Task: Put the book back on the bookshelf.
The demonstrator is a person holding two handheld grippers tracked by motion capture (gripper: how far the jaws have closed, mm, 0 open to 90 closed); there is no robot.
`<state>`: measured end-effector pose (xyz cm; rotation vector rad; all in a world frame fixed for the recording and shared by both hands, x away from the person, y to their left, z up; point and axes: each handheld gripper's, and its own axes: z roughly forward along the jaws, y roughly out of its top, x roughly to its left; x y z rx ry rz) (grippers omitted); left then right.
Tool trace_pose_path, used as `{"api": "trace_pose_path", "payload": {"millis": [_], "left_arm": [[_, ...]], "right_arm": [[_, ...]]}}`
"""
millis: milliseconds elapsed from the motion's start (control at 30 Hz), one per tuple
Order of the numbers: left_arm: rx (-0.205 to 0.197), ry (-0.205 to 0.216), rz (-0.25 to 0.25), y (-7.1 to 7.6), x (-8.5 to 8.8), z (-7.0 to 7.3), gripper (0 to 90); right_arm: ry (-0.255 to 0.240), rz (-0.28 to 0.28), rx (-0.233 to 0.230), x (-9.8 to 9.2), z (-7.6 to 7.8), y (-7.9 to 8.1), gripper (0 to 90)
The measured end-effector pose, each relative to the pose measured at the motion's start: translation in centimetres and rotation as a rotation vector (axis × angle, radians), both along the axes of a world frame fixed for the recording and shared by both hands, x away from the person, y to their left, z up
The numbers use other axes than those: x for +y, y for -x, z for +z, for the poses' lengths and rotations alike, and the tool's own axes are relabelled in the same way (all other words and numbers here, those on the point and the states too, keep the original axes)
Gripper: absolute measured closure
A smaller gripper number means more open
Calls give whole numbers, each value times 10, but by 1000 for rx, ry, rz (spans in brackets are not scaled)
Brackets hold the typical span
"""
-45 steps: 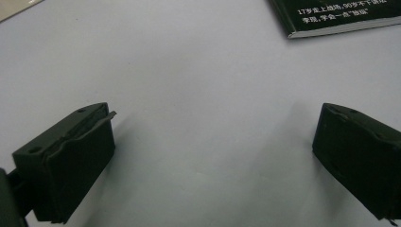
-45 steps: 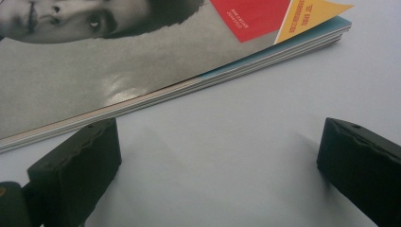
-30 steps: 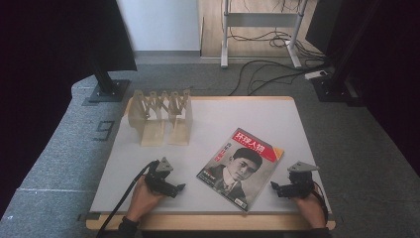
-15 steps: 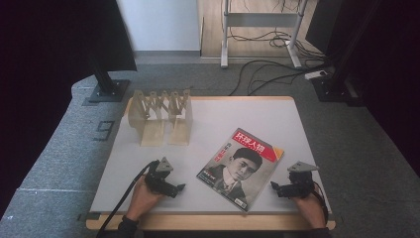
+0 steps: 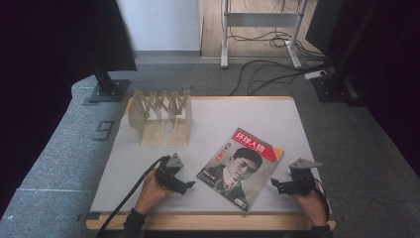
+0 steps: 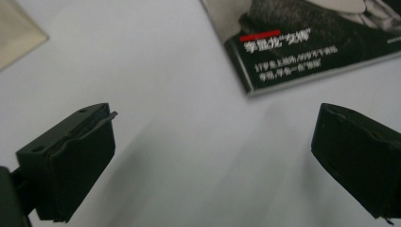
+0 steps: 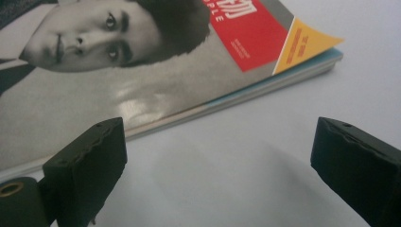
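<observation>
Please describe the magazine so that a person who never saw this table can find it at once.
Look at the white table and go to its near edge, between the two hand-held tongs. The magazine lies flat there, turned at an angle, nearer the right tongs than the left tongs. Its cover, a dark portrait under a red title block, sets it apart from the pale wooden rack at the far left.

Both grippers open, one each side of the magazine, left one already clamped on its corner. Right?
Not quite. The left gripper holds nothing: the left gripper view shows its jaws wide apart over bare table, with the magazine corner beyond them. The rest stands: both are open, and the right gripper sits at the magazine's other side.
</observation>
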<state>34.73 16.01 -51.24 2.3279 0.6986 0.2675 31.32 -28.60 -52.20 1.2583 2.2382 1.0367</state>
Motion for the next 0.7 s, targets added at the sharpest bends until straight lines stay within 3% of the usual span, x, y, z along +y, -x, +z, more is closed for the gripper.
{"api": "trace_pose_path", "payload": {"millis": [100,367,600,700], "left_arm": [[-22,-10,-18,-8,-14,5,10],[-19,-41,-64,-20,-31,4,0],[17,-53,-143,-18,-41,-10,39],[43,-22,-166,-17,-44,-12,29]], "right_arm": [[1,13,0,6,0,-7,41],[-5,28,16,16,-4,-21,64],[-15,37,26,25,-8,-32,89],[-10,31,33,28,-10,-35,75]]}}
